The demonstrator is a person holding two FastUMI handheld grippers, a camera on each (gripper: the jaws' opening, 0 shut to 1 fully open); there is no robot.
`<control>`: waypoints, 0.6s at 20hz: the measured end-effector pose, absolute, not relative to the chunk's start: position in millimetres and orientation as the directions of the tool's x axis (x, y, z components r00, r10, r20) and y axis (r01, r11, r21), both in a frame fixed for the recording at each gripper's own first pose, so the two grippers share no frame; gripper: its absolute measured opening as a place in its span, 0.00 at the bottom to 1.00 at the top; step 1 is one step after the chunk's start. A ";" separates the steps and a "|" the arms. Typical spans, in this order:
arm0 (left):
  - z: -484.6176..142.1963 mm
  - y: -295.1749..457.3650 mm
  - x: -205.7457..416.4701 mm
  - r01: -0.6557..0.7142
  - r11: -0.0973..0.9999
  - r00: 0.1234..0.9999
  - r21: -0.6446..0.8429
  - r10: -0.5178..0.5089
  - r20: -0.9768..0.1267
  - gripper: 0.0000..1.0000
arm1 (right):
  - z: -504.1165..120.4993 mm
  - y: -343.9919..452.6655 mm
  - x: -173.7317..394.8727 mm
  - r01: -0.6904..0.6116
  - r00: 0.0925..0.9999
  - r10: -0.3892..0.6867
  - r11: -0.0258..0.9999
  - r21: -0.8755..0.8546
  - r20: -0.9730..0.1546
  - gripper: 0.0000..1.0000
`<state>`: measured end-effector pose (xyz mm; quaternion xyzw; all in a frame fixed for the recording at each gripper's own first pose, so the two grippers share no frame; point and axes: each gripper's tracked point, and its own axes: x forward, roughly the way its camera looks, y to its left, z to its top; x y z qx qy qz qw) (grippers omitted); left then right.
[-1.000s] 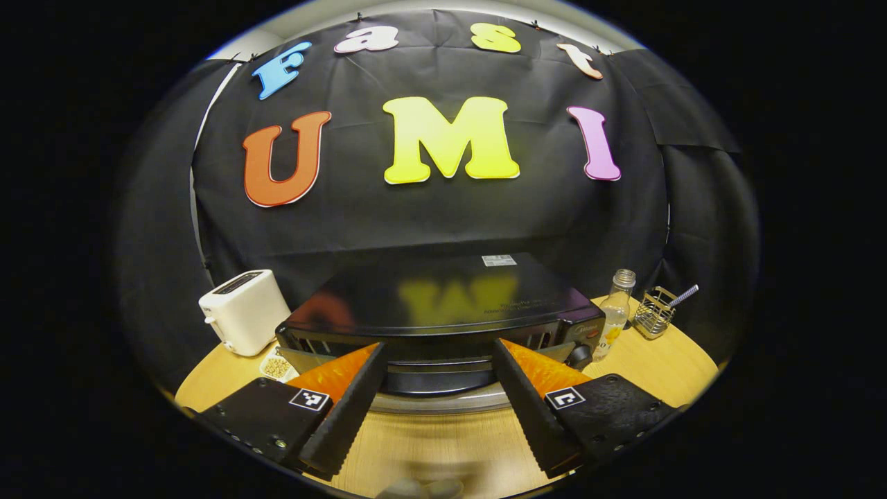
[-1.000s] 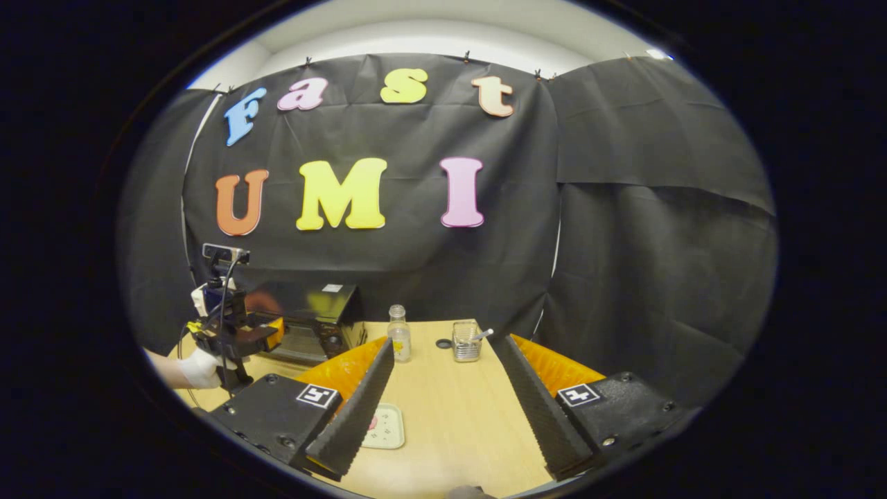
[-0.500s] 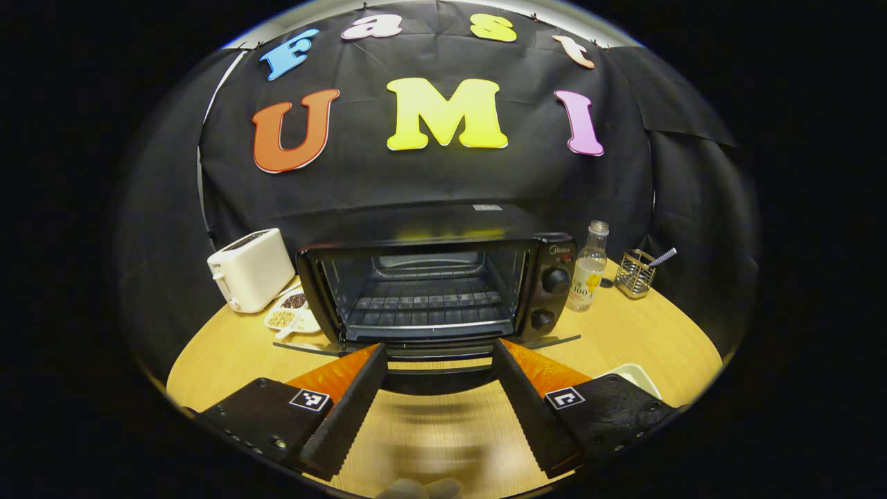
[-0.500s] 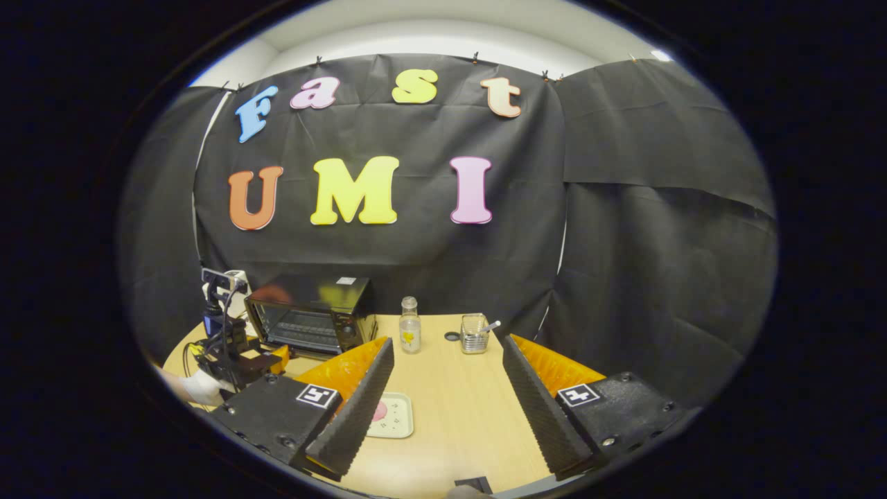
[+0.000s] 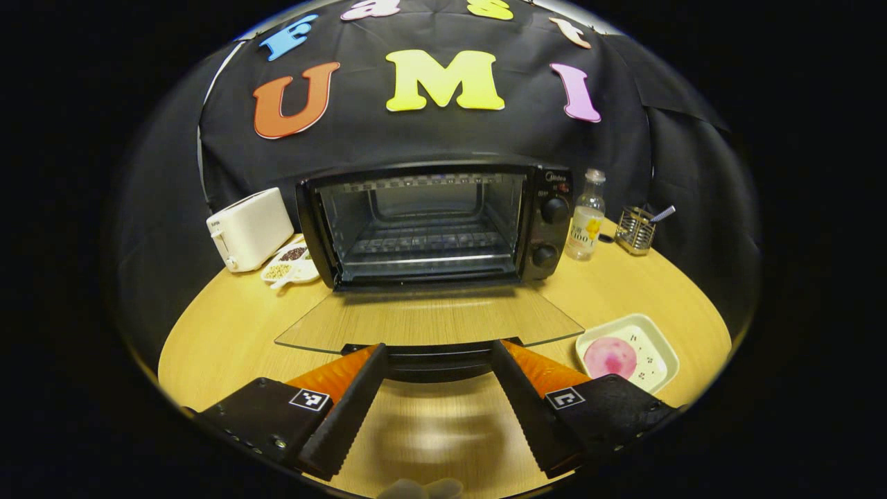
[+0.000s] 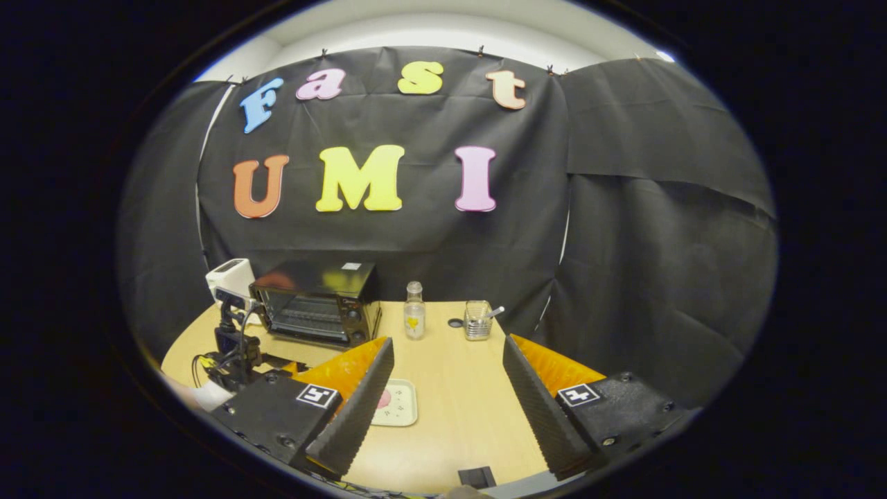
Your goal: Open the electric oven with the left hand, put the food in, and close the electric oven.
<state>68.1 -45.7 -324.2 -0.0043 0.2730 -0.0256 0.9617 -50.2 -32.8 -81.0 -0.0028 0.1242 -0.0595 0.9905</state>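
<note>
Oven (image 5: 429, 222) door (image 5: 429, 320) lies flat, opening done; both grippers' jaws spread, empty. Next, the right gripper (image 6: 443, 398) fetches the food (image 5: 610, 357), lower right.

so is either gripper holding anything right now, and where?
Nothing clamped. Left gripper open, fingers either side of the door handle without pressing it. Right gripper open over the table.

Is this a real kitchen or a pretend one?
Probably a pretend kitchen set up in a booth: an electric oven, a toaster and a bottle stand on a wooden table before a black cloth wall.
</note>
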 end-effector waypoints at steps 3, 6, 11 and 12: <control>-346.1 -47.2 62.9 0.035 0.998 0.821 -0.045 -0.054 -0.569 0.97 | -86.0 -35.9 -54.5 0.132 0.956 -0.133 0.991 -0.025 -0.261 1.00; -358.8 -50.8 61.5 0.027 0.998 0.799 -0.058 -0.056 -0.599 0.97 | -92.2 -37.3 -58.5 0.139 0.951 -0.141 0.990 -0.025 -0.276 1.00; -345.2 -46.7 64.5 0.027 0.997 0.836 -0.069 -0.060 -0.545 0.97 | -106.2 -37.8 -58.0 0.143 0.944 -0.137 0.990 -0.003 -0.301 0.96; -337.2 -41.1 62.3 0.025 0.998 0.847 -0.066 -0.056 -0.529 0.97 | -109.1 -37.4 -56.7 0.141 0.942 -0.135 0.990 -0.003 -0.306 0.96</control>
